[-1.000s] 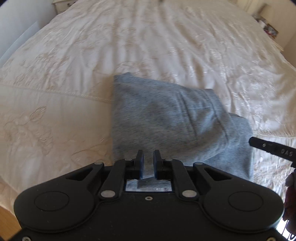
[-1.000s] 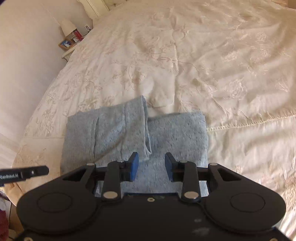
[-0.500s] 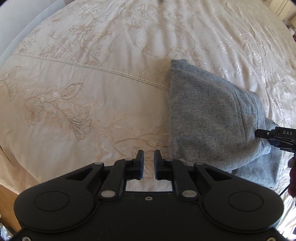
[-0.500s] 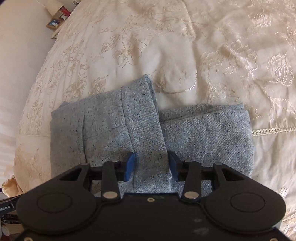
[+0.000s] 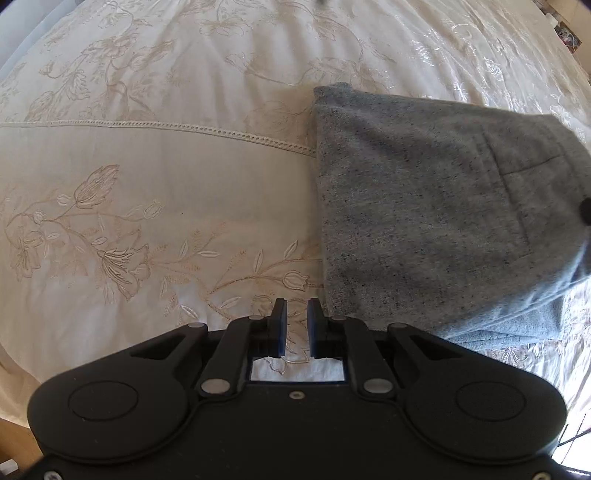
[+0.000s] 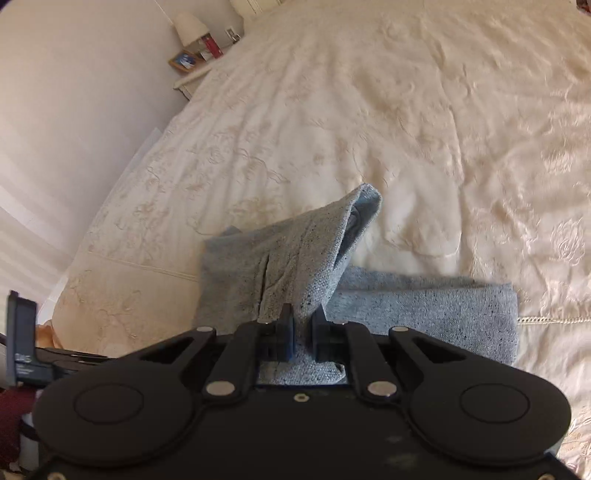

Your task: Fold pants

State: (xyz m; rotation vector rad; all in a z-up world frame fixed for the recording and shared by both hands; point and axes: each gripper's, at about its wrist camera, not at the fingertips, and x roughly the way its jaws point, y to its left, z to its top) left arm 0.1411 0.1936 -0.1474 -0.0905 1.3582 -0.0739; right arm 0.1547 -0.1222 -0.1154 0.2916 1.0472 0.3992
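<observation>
Two layers of soft, limp pants (image 6: 295,266) are pinched at an edge by the right gripper (image 6: 301,326), whose jaws have just been closing. Slightly parted and empty, the left gripper (image 5: 294,325) is held over the bedspread (image 5: 147,184).

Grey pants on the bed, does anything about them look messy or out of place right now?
One flap of the grey pants is peaked up off the stack, pinched in the right gripper, whose jaws have just been closing.

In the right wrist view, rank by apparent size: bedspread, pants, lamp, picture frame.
1. Bedspread, fills most of the view.
2. Pants, partly hidden by the right claw, which is shut on a raised fold.
3. Lamp.
4. Picture frame, only slightly smaller than the lamp. Both are far off, so true sizes stay unsure.
</observation>
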